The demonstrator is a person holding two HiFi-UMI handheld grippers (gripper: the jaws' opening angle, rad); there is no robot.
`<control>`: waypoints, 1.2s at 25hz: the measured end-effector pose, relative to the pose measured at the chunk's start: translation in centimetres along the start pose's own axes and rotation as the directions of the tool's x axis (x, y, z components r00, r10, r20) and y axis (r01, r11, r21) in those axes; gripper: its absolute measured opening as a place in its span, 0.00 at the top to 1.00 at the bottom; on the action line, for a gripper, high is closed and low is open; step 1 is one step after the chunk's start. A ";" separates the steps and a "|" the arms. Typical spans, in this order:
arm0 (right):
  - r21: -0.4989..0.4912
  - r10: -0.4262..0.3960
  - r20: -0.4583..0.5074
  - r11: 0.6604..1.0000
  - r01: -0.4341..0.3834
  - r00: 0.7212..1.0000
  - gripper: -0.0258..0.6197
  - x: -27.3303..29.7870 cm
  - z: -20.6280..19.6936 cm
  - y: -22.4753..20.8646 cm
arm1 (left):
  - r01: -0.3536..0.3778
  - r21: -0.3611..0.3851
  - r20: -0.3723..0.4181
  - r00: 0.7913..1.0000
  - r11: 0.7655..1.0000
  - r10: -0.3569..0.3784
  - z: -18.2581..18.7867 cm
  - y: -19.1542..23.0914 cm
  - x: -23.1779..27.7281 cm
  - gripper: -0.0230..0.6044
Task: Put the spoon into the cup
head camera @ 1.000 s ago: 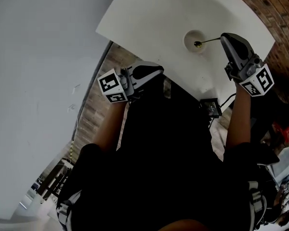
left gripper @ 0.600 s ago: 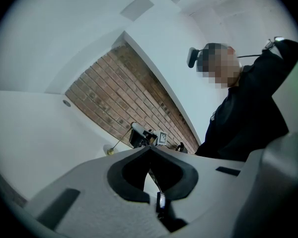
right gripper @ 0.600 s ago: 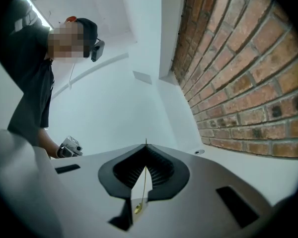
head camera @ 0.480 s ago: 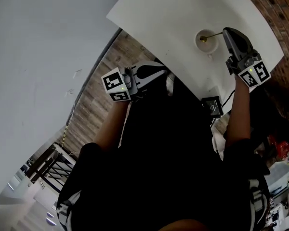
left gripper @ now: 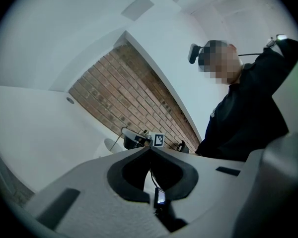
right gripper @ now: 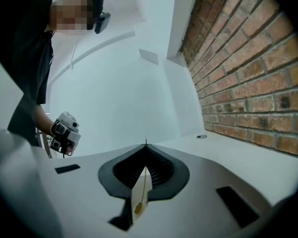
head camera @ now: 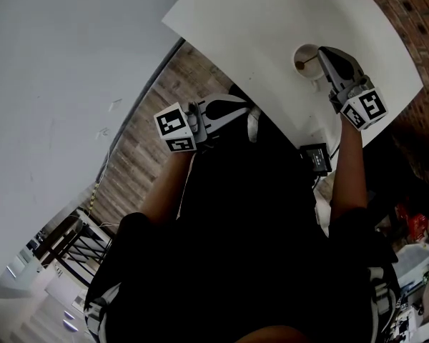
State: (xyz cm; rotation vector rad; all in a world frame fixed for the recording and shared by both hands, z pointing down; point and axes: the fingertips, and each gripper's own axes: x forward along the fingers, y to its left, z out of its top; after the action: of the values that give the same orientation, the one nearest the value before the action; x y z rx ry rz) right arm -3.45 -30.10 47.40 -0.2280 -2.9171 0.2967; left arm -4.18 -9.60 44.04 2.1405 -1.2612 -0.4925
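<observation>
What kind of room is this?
Probably a plain indoor room, maybe a workroom or lab: there is a white table, a brick wall beside it, and a wood floor.

White table [head camera: 250, 27] set against a red brick wall [right gripper: 248, 78]; wood-plank floor [head camera: 139, 156] alongside; small black device [head camera: 316, 158] with cable at the table's edge
</observation>
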 end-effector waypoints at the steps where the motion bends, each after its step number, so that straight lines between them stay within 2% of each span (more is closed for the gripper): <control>1: -0.004 -0.003 -0.002 1.000 0.003 1.000 0.95 0.1 -0.1 0.1 | 0.000 -0.001 -0.002 1.000 1.000 0.000 -0.1 0.0 0.0 0.94; 14: -0.036 -0.052 -0.004 0.998 0.052 0.999 0.95 0.0 -0.9 0.1 | -0.008 0.006 0.003 1.000 1.000 0.008 0.2 0.1 -0.3 0.94; 24: 0.109 -0.181 0.024 0.978 0.177 0.983 0.92 -2.5 -2.8 -3.9 | -0.011 -0.005 0.001 1.000 1.000 0.011 -0.3 0.1 -0.2 0.94; 30: 0.139 -0.205 0.048 0.971 0.196 0.978 0.92 -3.2 -3.2 -4.2 | -0.018 -0.012 -0.004 1.000 1.000 0.018 -0.7 0.1 -0.1 0.94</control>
State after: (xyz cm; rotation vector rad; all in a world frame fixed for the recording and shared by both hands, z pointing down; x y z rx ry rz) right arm -0.24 -34.14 50.74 0.0983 -2.9338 0.4706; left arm -3.89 -9.31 44.66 2.1170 -1.2709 -0.4869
